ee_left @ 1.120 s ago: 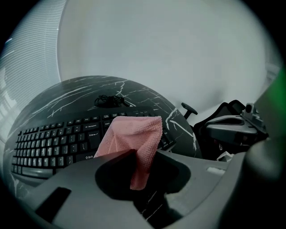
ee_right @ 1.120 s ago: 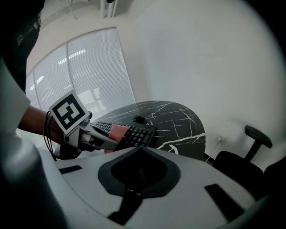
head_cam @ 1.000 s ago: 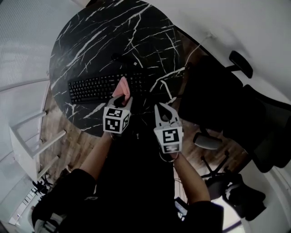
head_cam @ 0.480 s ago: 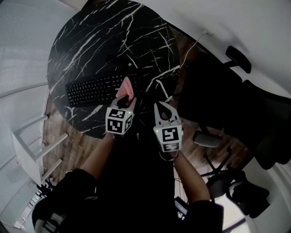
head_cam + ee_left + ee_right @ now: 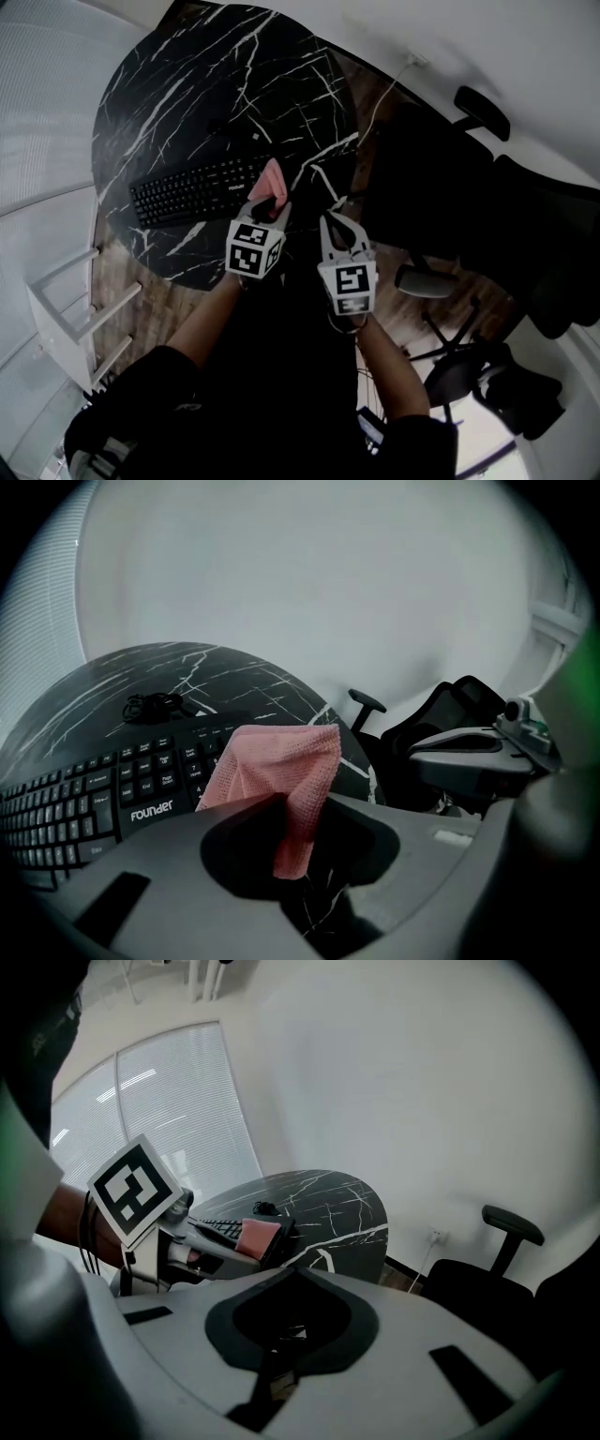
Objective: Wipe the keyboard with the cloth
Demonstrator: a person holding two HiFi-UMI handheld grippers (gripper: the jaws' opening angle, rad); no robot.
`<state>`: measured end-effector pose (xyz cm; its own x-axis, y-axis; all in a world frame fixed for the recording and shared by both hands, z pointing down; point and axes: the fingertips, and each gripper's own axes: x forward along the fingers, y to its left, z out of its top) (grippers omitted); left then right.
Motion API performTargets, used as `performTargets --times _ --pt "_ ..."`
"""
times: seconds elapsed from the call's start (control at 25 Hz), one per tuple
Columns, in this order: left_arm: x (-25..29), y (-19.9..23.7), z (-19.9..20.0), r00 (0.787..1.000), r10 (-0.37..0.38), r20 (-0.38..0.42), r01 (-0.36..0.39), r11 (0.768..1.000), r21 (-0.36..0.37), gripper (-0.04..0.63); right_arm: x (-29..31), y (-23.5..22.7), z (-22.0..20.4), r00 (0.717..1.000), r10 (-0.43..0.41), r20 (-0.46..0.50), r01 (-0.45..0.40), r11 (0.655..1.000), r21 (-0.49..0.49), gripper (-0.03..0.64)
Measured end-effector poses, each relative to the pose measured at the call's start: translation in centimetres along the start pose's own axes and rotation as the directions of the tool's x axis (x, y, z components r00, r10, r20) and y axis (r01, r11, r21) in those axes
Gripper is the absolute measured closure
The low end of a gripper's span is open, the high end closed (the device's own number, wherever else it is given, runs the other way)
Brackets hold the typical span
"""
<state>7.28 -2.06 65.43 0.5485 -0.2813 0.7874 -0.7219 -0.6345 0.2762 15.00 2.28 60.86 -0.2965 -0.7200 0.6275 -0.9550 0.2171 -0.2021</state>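
Note:
A black keyboard lies on the round black marble table. My left gripper is shut on a pink cloth at the keyboard's right end. In the left gripper view the cloth sticks up from the jaws and covers the keyboard's rightmost keys; whether it touches them I cannot tell. My right gripper hovers just right of the left one, off the table's near edge. Its jaws are closed on nothing. The right gripper view shows the left gripper holding the cloth.
A coiled dark cable lies on the table behind the keyboard. Black office chairs stand close on the right, one with an armrest. A white rack stands on the wooden floor at the left. A white wall lies beyond the table.
My left gripper has slid the cloth rightwards along the keyboard, from near its middle-right to its right end. The right gripper has hardly moved.

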Motion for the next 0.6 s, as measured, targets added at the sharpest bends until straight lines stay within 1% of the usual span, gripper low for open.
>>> performTargets --times 0.08,0.16,0.24,0.32,0.44,0.6 --pt "0.2 -0.2 0.2 1.000 -0.003 0.004 0.003 1.000 -0.003 0.509 -0.1 -0.1 -0.1 1.000 -0.010 0.002 0.010 1.000 0.016 0.623" --pt "0.4 -0.7 0.4 0.999 -0.031 0.008 0.031 0.999 -0.012 0.509 -0.2 -0.2 -0.2 1.000 -0.019 0.004 0.019 0.999 0.029 0.623" --pt "0.7 -1.4 0.6 0.998 -0.069 -0.001 0.069 0.998 0.004 0.511 -0.3 -0.3 -0.3 1.000 -0.027 0.006 0.027 0.999 0.035 0.623" --pt "0.7 -1.7 0.9 0.996 -0.085 -0.006 0.085 0.996 0.019 0.511 -0.4 -0.2 -0.3 0.999 -0.034 0.005 0.033 0.999 0.037 0.623" --pt "0.0 -1.1 1.7 0.997 -0.076 0.024 0.076 0.997 -0.003 0.515 -0.5 0.3 -0.1 0.999 -0.037 0.007 0.037 0.998 0.040 0.623" --pt "-2.5 0.8 2.8 0.995 -0.043 0.087 0.048 0.997 -0.056 0.528 0.0 1.8 0.6 1.000 -0.020 0.011 0.020 1.000 0.020 0.623"
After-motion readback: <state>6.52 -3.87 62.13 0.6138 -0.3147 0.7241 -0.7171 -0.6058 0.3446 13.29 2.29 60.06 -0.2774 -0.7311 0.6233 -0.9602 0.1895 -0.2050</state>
